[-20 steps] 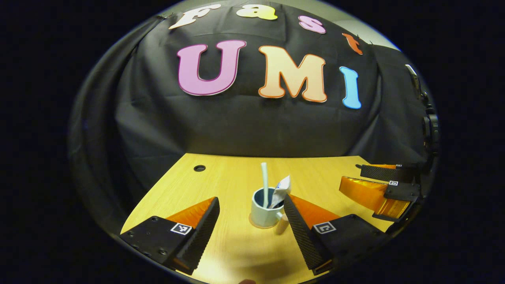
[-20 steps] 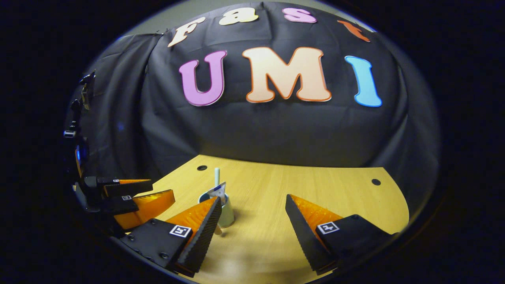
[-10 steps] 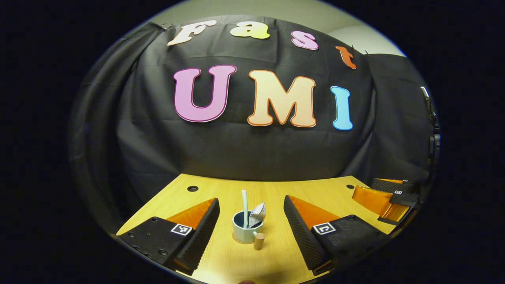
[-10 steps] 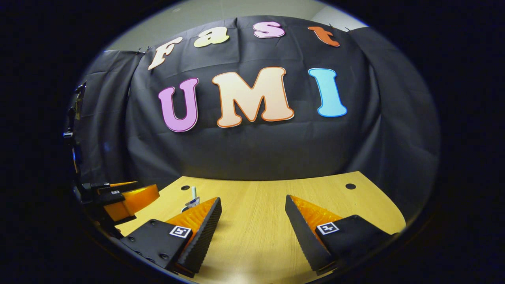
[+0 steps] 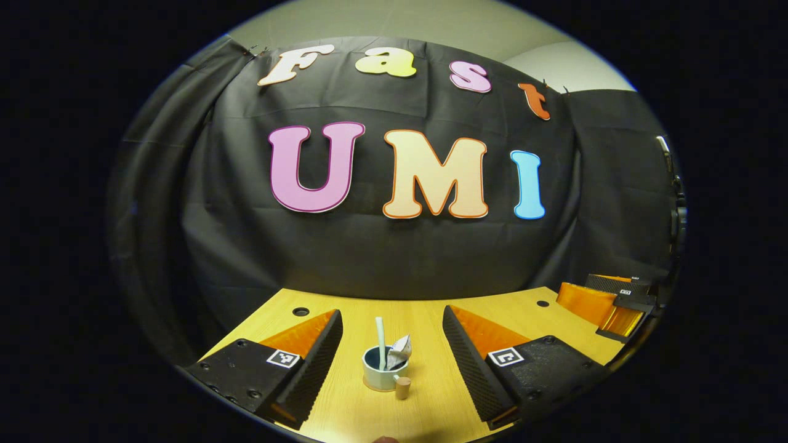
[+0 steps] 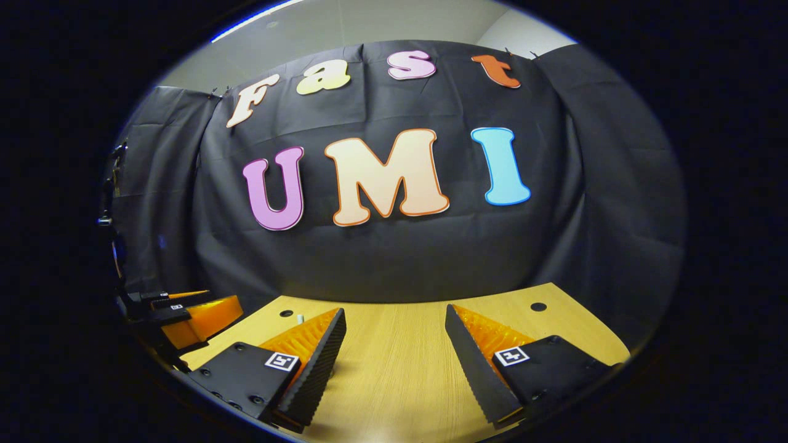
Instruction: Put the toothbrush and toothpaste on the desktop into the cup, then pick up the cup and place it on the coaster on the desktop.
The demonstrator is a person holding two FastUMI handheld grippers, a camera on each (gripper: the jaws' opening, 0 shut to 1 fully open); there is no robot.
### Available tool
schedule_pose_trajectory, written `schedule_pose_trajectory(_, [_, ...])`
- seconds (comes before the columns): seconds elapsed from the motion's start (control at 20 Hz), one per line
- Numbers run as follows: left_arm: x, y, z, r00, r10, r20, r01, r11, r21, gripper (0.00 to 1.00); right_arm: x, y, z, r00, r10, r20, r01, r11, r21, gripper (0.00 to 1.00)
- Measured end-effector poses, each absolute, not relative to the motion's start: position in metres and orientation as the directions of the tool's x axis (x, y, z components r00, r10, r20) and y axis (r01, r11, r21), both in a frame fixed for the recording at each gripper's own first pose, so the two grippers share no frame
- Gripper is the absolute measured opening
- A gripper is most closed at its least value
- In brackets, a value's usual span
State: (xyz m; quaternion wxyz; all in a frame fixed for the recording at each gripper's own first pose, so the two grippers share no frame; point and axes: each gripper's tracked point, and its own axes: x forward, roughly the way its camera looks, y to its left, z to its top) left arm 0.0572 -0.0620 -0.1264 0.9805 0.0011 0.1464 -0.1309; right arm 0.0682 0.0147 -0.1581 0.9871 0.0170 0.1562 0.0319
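Left gripper (image 5: 392, 344): hovers over the near edge of the desk, fingers spread wide with nothing between them but open air; the cup sits in the gap, farther off and untouched.
Right gripper (image 6: 394, 341): jaws wide apart too, empty, bare wood between them; in the left gripper view it shows at the far right (image 5: 606, 301).
Cup (image 5: 380, 371): upright on the desk (image 5: 431, 394), handle with its wooden knob turned toward the camera.
Coaster (image 5: 369, 386): a thin rim peeks out under the cup's base, so the cup stands on it.
Toothbrush (image 5: 381, 341): stands upright inside the cup, stem well above the rim.
Toothpaste (image 5: 400, 352): crumpled tube leaning in the cup just beside the brush.
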Motion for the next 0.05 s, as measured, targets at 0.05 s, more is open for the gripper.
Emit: schedule_pose_trajectory(0.05, [0.0579, -0.0612, -0.1237, 0.924, -0.258, -0.283, 0.259, 0.965, -0.036, 0.95, 0.0692, 0.014, -0.1516, 0.954, 0.064, -0.294, -0.055, 0.998, 0.039, 0.99])
